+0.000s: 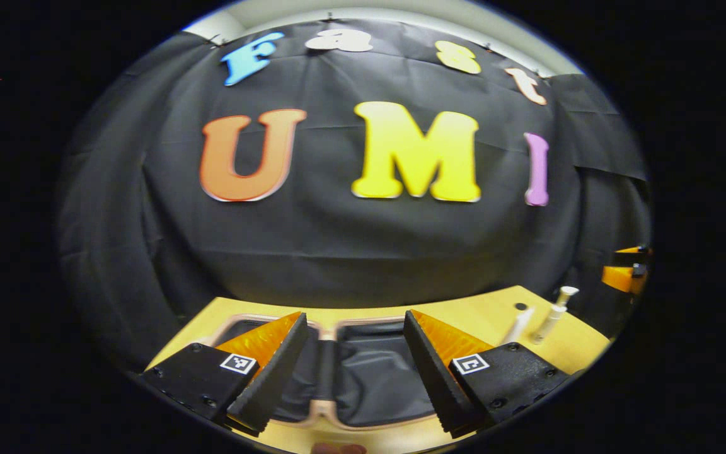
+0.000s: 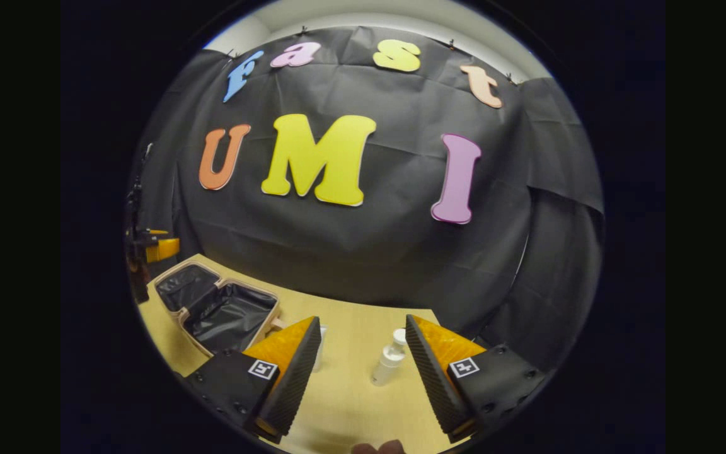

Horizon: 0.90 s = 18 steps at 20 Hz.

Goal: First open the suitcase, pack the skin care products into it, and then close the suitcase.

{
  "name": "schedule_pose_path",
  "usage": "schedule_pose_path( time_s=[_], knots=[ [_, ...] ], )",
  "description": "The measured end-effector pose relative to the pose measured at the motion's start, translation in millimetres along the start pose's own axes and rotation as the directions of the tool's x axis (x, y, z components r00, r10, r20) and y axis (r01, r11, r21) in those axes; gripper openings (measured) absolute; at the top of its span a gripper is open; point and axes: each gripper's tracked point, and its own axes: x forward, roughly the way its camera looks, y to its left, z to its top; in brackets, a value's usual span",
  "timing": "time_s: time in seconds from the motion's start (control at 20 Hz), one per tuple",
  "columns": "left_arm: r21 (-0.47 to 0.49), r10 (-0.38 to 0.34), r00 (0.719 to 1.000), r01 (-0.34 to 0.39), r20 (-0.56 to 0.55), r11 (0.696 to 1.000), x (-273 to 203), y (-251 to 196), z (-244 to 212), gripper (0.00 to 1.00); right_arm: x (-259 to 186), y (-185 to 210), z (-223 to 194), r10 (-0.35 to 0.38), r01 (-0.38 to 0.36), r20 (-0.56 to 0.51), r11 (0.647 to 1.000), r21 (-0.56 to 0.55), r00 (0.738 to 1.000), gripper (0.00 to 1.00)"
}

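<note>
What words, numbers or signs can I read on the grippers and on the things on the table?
No readable text.
Square tag on the left gripper: a black-and-white pattern, no words.
Square tag on the right gripper: the same kind of pattern, no words.
White bottle: any print is too small to read.
Open suitcase: no writing to be seen.

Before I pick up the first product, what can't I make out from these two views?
- Left gripper view: the suitcase interior is largely hidden behind the left gripper fingers, and its near rim is cut off by the bottom edge.
- Left gripper view: two bottles at the right, too small to tell their type.
- Right gripper view: a second bottle is mostly hidden behind the right gripper finger, beside the white bottle.
</note>
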Motion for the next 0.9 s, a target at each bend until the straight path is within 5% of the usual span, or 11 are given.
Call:
schedule_pose_path(
  time_s=[0.3, 0.45, 0.9],
  knots=[
    [0.0, -0.221, 0.974, 0.222, -0.053, 0.975, 16, -183, -42, 0.97, -9, -66, -41, -0.015, 0.016, -0.068, 1.0, 0.022, 0.998, 0.8],
    [-0.025, -0.304, 0.949, 0.303, -0.086, 0.953, 40, -236, -75, 0.97, -8, -88, -61, 0.005, -0.003, -0.113, 1.0, 0.018, 0.994, 0.8],
    [-0.008, -0.193, 0.955, 0.196, -0.224, 0.981, 118, -268, -157, 0.98, 10, -131, -91, 0.034, -0.027, -0.177, 0.999, 0.039, 0.984, 0.8]
  ],
)
